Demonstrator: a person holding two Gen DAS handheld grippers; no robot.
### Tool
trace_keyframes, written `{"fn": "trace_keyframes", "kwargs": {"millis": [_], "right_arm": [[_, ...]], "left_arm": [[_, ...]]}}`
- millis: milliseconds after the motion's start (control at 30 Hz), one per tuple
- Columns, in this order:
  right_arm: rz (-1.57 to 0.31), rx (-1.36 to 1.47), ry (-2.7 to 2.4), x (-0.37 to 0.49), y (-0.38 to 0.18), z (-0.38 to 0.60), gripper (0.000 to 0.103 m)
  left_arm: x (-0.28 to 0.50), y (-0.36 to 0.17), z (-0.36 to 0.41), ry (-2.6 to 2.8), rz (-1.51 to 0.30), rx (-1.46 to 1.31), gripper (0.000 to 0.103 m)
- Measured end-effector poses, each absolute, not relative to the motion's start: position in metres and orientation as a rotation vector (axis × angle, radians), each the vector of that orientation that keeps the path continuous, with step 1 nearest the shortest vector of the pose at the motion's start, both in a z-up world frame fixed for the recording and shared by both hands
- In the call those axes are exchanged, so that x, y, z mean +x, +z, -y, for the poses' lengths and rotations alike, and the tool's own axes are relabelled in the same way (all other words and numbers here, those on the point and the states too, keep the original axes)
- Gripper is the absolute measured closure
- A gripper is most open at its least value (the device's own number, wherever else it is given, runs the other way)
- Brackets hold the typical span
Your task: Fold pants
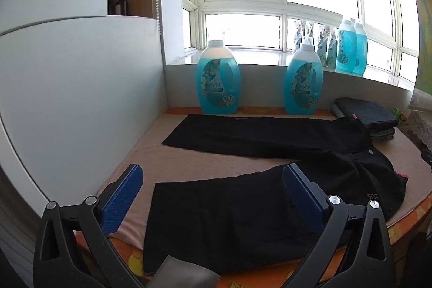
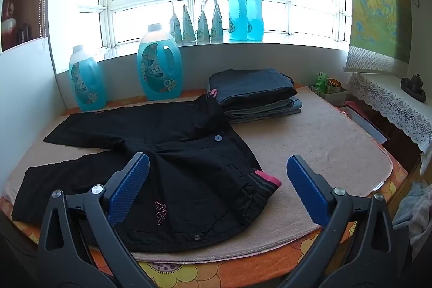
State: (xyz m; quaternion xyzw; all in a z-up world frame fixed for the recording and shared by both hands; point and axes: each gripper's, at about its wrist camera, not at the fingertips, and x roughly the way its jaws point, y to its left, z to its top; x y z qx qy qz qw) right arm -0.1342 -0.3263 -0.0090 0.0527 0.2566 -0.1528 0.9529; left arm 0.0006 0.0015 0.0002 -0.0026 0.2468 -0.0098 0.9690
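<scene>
Black pants (image 1: 270,136) lie spread flat on a beige mat (image 1: 216,161), legs apart in a V toward the left, waistband at the right. My left gripper (image 1: 213,180) is open and empty, hovering over the near leg's cuff end. In the right wrist view the pants (image 2: 175,142) show a pink logo and a pink-trimmed waistband (image 2: 266,178). My right gripper (image 2: 217,169) is open and empty above the waist area near the front edge.
Two blue detergent bottles (image 1: 217,77) (image 1: 303,78) stand behind the pants. A stack of folded dark pants (image 2: 253,92) sits at the back right of the mat (image 2: 324,142). More bottles and pouches (image 2: 244,12) line the windowsill. A white wall (image 1: 81,85) borders the left.
</scene>
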Motion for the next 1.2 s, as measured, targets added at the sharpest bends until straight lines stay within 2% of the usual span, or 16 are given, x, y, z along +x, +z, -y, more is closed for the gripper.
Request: {"fn": "trace_keyframes", "kwargs": {"millis": [500, 1200], "right_arm": [[-0.528, 0.104, -0.297, -0.108, -0.008, 0.309, 0.000], [-0.520, 0.110, -0.284, -0.123, -0.010, 0.320, 0.000]], "left_arm": [[0.003, 0.000, -0.002, -0.013, -0.488, 0.016, 0.000], [0.001, 0.001, 0.001, -0.018, -0.483, 0.023, 0.000]]}}
